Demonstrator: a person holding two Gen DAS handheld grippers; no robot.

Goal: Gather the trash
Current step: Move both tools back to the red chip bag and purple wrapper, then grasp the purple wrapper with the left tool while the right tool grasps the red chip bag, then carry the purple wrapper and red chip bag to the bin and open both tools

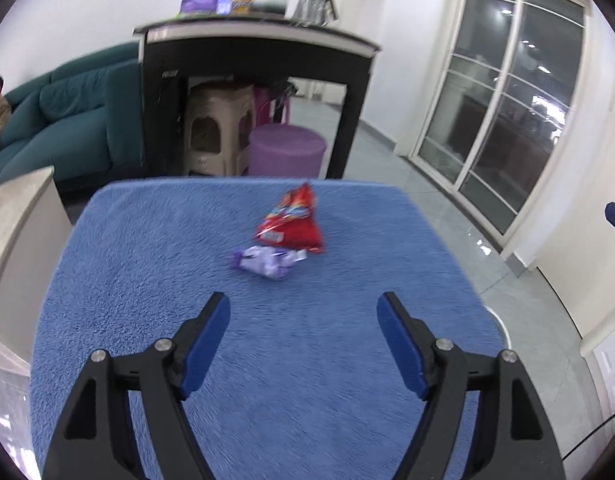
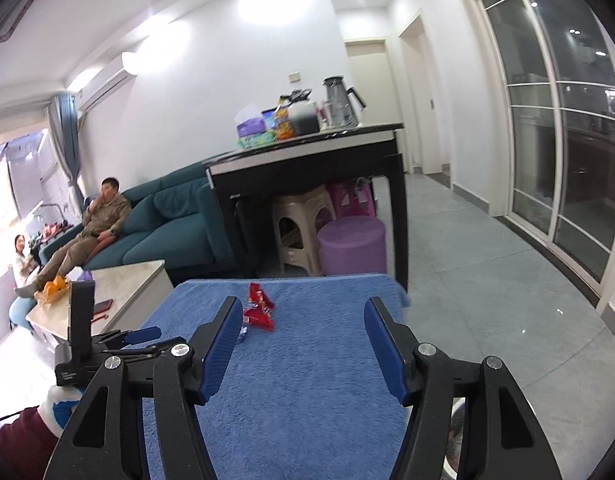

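Grippers both empty on my end: left gripper (image 1: 303, 312) wide, right gripper (image 2: 303, 316) wide; red wrapper (image 1: 293, 222) touching purple wrapper (image 1: 267, 260) far on blue worktop (image 1: 147, 280).

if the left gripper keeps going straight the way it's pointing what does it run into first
Probably the blue cloth itself: the open, empty left gripper angles down at bare fabric. The purple wrapper lies just beyond, with the red snack bag behind it. Depth is hard to judge.
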